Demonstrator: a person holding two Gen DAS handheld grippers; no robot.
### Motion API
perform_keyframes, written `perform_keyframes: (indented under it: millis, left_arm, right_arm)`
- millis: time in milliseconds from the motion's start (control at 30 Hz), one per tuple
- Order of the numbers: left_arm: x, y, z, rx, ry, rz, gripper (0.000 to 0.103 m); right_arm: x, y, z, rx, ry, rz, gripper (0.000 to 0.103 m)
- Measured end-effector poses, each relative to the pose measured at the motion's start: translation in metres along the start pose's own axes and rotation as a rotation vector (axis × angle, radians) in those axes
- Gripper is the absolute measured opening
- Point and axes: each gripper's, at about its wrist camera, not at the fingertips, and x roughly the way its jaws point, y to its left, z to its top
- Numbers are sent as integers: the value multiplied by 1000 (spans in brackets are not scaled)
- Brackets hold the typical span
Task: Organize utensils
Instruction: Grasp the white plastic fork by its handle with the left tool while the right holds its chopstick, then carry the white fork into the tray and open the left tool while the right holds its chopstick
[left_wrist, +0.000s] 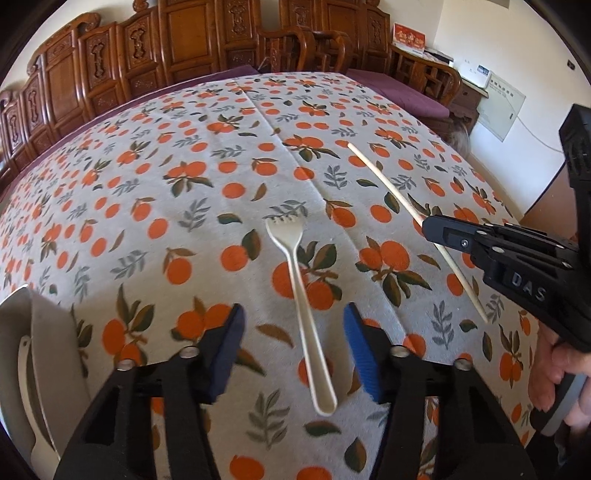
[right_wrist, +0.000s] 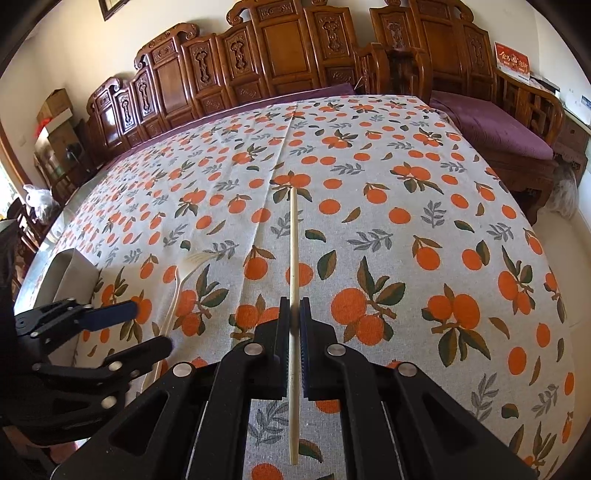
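Observation:
A cream plastic fork (left_wrist: 300, 291) lies on the orange-print tablecloth, tines pointing away. My left gripper (left_wrist: 293, 317) is open, one blue pad on each side of the fork's handle, just above it. A pale wooden chopstick (right_wrist: 293, 258) lies lengthwise on the cloth. My right gripper (right_wrist: 294, 308) is shut on the chopstick near its middle; it also shows in the left wrist view (left_wrist: 428, 225) over the chopstick (left_wrist: 384, 181). The fork (right_wrist: 173, 295) and the left gripper (right_wrist: 147, 325) show at the left of the right wrist view.
A white tray (left_wrist: 22, 332) with a white utensil in it stands at the table's left edge, also seen in the right wrist view (right_wrist: 62, 273). Carved wooden chairs (right_wrist: 258, 59) line the far side. A purple-cushioned bench (right_wrist: 495, 129) stands at the right.

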Motion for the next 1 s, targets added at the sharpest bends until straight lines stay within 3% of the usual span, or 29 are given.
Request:
perform_keyframes:
  millis: [433,1000]
  left_arm:
    - [16,0,5,5,13,27,7]
    - [-35,24,-23,-19,-13,53,7]
  right_arm:
    - [1,4,-1,-5,4,14,6]
    - [0,29,-5,-70,2,33,6]
